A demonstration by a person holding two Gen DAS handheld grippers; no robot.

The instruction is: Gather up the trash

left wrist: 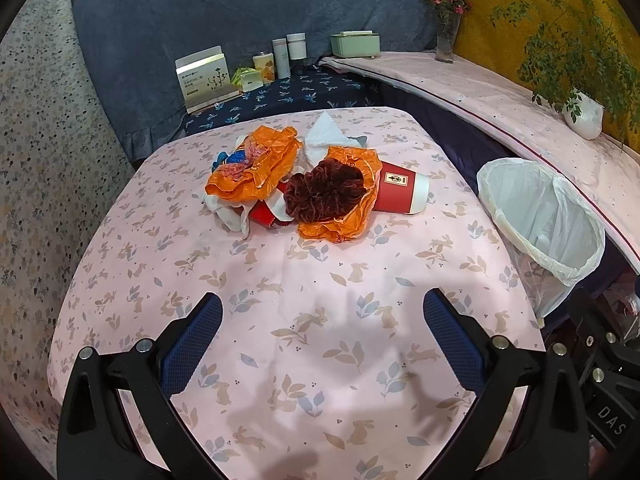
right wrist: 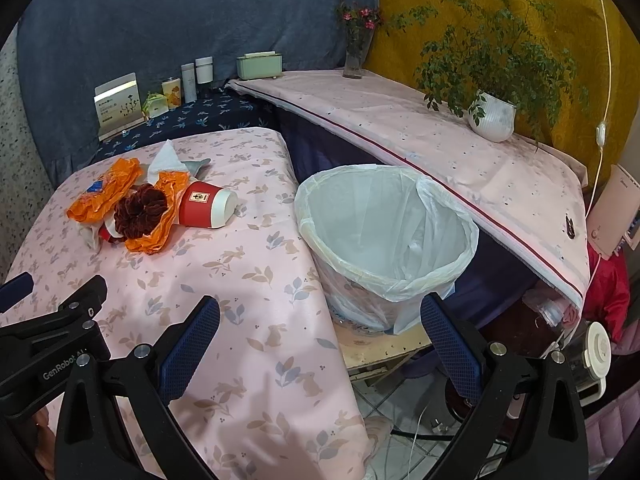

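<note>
Left tool (left wrist: 322,322): nearest the left wrist camera, blue-padded fingers spread wide, released, holding nothing, hovering above the tabletop.
Right tool (right wrist: 320,326): fingers likewise apart and empty, poised over the tabletop's edge with the bin at 12 o'clock.
Tabletop (left wrist: 280,360): covered in a pink cloth printed with rabbits and leaves.
Trash pile: at 12 o'clock from the left tool, well apart from it; two crumpled orange wrappers (left wrist: 256,164), a dark red scrunchie-like ruffle (left wrist: 326,194) lying on one of them, white tissues (left wrist: 324,136), and a red paper cup (left wrist: 402,192) on its side, all touching.
Bin (right wrist: 384,236): lined with a white bag, standing just beside the tabletop, at 3 o'clock from the pile.
</note>
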